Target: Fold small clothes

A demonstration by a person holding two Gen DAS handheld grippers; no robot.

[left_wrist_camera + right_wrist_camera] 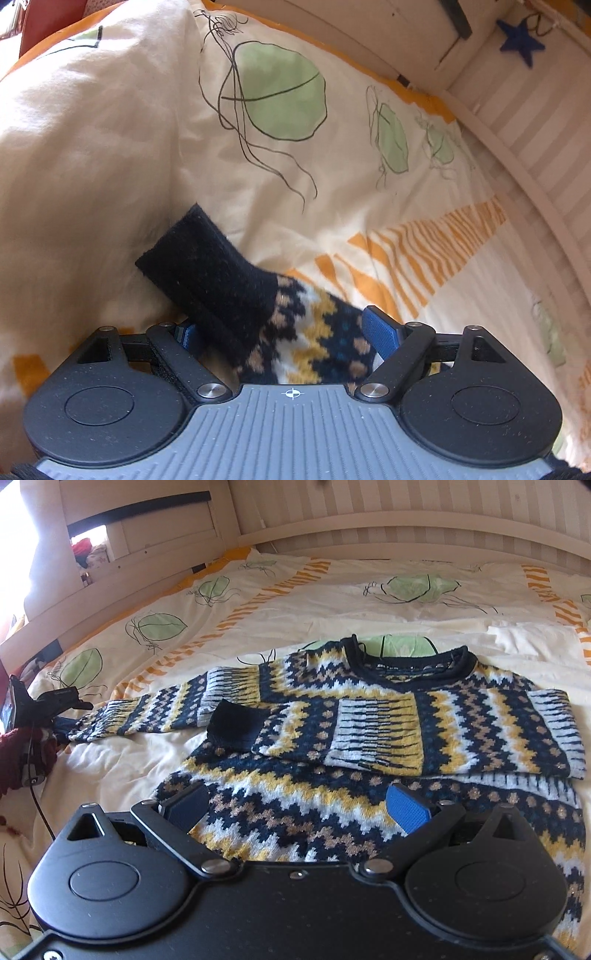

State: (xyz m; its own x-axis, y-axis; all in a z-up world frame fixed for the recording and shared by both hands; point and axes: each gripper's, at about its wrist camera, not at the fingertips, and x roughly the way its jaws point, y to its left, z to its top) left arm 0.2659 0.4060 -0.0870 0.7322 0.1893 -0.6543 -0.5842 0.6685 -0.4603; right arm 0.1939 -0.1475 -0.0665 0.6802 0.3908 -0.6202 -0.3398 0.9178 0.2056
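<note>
Indoors, patterned sweater on leaf-print duvet, striped wall behind

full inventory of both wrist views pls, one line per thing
sweater: 1, navy/yellow/white/tan zigzag knit, flat on the bed; one sleeve folded across the chest, other sleeve stretched out sideways
sleeve cuff: 1, black, lying between the left gripper's fingers
duvet: 1, cream with green leaf and orange stripe print, under the sweater
bed frame: 1, white wood, behind the duvet
star: 1, blue, on the frame
left gripper: black with blue pads, open around the sleeve
right gripper: black with blue pads, open over the sweater's lower body
</note>
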